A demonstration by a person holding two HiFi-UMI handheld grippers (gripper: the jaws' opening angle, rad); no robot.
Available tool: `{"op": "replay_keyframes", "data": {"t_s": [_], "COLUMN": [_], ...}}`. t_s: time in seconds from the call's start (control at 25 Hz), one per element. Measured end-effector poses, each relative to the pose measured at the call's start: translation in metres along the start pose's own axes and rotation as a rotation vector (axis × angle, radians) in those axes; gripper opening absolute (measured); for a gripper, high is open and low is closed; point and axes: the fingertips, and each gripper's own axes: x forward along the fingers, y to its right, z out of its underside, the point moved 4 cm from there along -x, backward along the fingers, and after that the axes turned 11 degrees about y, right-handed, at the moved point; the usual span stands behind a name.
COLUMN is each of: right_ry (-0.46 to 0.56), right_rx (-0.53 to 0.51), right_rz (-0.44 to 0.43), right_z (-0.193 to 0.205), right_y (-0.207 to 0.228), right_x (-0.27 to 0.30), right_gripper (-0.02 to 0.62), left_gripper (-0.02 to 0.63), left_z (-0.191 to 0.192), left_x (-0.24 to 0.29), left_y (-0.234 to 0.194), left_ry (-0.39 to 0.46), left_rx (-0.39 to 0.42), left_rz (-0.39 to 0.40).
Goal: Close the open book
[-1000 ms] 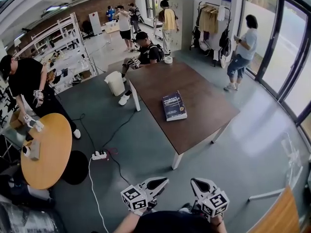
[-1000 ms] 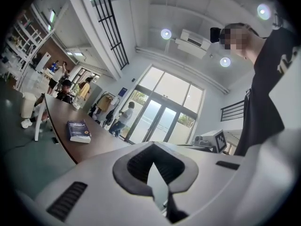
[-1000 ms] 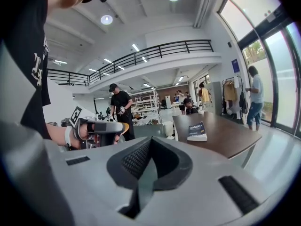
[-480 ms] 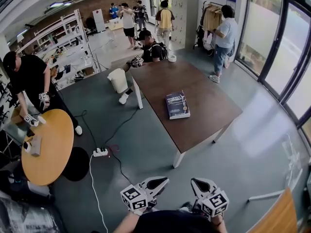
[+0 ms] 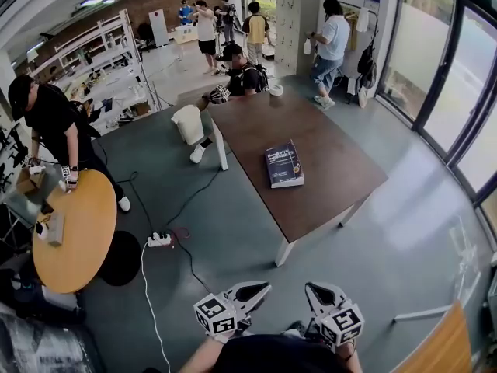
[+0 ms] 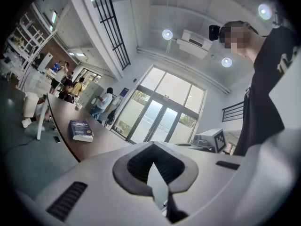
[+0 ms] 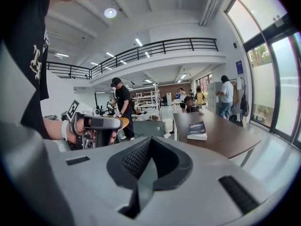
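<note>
A dark blue book (image 5: 283,164) lies flat with its cover shut on the brown rectangular table (image 5: 326,193), near the table's middle. It also shows far off in the left gripper view as the book (image 6: 81,130) and in the right gripper view as the book (image 7: 197,128). My left gripper (image 5: 260,288) and right gripper (image 5: 313,291) hang side by side at the bottom of the head view, a long way short of the table. Both are shut with nothing between their jaws, as seen at the left gripper (image 6: 153,166) and the right gripper (image 7: 149,159).
A round wooden table (image 5: 74,239) stands at the left with a person (image 5: 54,123) bent over it. A power strip (image 5: 159,240) and cables lie on the floor between me and the brown table. Someone sits at its far end (image 5: 241,80), beside a white bin (image 5: 189,123).
The grippers and the book have stayed put. A person at the back right has walked leftward toward the lockers, and the person at the round table has shifted stance.
</note>
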Motion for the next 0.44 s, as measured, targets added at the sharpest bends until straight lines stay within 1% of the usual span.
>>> {"op": "replay_keyframes", "data": {"t_s": [0.16, 0.28, 0.44], "right_ry": [0.015, 0.013, -0.005], "right_rx": [-0.007, 0.004, 0.01], "right_rz": [0.005, -0.014, -0.015], "right_z": [-0.006, 0.003, 0.011], "right_y": [0.0, 0.0, -0.001], "right_x": [0.005, 0.003, 0.002], "right_gripper": [-0.014, -0.014, -0.014], "left_gripper": [0.003, 0.003, 0.003], "left_z": [0.002, 0.003, 0.004], "left_x": [-0.003, -0.004, -0.005], "left_y": [-0.002, -0.003, -0.006], "left_ry": [-0.008, -0.013, -0.011], "left_rx": [-0.004, -0.004, 0.004], "left_rz": [-0.001, 0.001, -0.002]}}
